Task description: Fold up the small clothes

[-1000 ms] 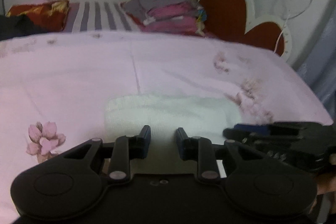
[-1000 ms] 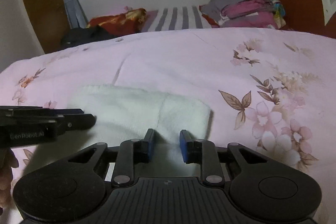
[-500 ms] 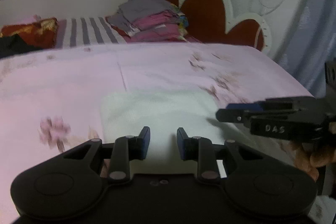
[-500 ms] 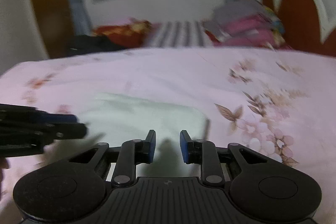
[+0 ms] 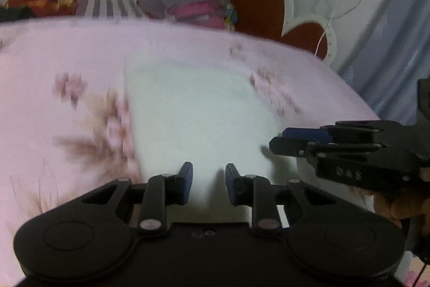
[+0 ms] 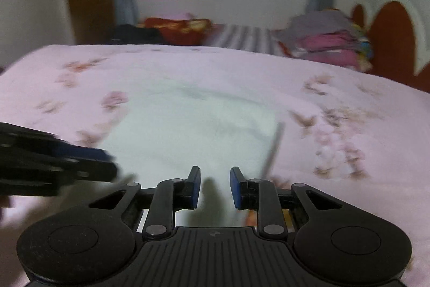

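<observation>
A white folded cloth [image 5: 199, 112] lies flat on the pink flowered bedspread [image 5: 67, 58]. In the left wrist view my left gripper [image 5: 208, 184] hovers over the cloth's near edge, open, with nothing between its blue pads. My right gripper [image 5: 278, 139] comes in from the right beside the cloth's near right corner, held by a hand [image 5: 397, 203]. In the right wrist view the same cloth [image 6: 193, 125] lies ahead of my right gripper [image 6: 215, 187], which is open and empty above the near edge. My left gripper [image 6: 111, 162] shows blurred at the left.
A stack of folded clothes [image 6: 322, 36] sits at the far end of the bed by a red, white-edged headboard [image 5: 260, 4]. A striped pillow [image 6: 242, 36], a red patterned cloth [image 6: 177, 28] and a dark garment [image 6: 134, 32] lie behind. A white cable [image 5: 333, 7] hangs on the wall.
Both grippers have swept sideways over the bed and both views are now blurred. The white cloth now runs lengthwise away from them instead of across. Neither gripper has taken hold of anything.
</observation>
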The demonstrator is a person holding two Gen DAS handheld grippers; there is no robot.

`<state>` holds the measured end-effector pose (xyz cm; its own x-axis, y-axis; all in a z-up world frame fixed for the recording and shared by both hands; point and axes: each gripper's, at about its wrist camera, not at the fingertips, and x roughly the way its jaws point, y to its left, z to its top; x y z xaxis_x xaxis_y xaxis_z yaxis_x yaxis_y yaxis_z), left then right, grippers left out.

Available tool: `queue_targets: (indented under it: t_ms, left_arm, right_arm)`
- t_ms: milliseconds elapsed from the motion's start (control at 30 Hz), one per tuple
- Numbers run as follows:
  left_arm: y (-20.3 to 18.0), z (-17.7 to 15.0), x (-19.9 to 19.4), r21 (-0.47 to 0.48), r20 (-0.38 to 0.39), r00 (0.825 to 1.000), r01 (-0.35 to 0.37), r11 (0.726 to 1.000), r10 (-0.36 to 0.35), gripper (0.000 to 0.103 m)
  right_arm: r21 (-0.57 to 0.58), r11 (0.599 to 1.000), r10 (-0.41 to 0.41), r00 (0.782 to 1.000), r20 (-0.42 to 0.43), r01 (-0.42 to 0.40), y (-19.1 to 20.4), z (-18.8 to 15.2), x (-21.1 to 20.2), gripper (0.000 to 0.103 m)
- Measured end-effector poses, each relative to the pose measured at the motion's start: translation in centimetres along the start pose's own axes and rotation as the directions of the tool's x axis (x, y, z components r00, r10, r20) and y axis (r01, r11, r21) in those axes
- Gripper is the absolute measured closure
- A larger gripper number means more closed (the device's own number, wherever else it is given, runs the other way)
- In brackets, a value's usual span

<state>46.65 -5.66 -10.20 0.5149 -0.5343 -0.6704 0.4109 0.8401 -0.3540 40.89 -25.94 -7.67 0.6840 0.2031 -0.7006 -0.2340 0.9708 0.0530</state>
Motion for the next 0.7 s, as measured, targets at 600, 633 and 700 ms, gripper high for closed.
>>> queue_targets:
  t_ms: [600,633,700]
  left_arm:
    - [-1.6,-4.5,-3.3,-0.013,-0.027,1.000,-0.009,1.000,0.009,0.072]
    - [-1.7,-4.4,-3.6,-0.009,-0.017,1.000,-0.023,1.000,0.022,0.064]
    - [-1.5,-3.7,-4.4,-0.017,0.019,0.999,-0.050,0.999,0.051,0.031]
  right_arm:
    - [0.024,0.988,-0.145,0.981,-0.132,0.150,2.7,-7.1,-3.1,0.078]
    - [0.041,0.988,-0.145,0.982,-0.121,0.151,2.8,-7.1,-3.6,0.078]
    - [0.081,0.985,-0.145,0.986,-0.081,0.151,2.5,-6.6,-4.6,0.078]
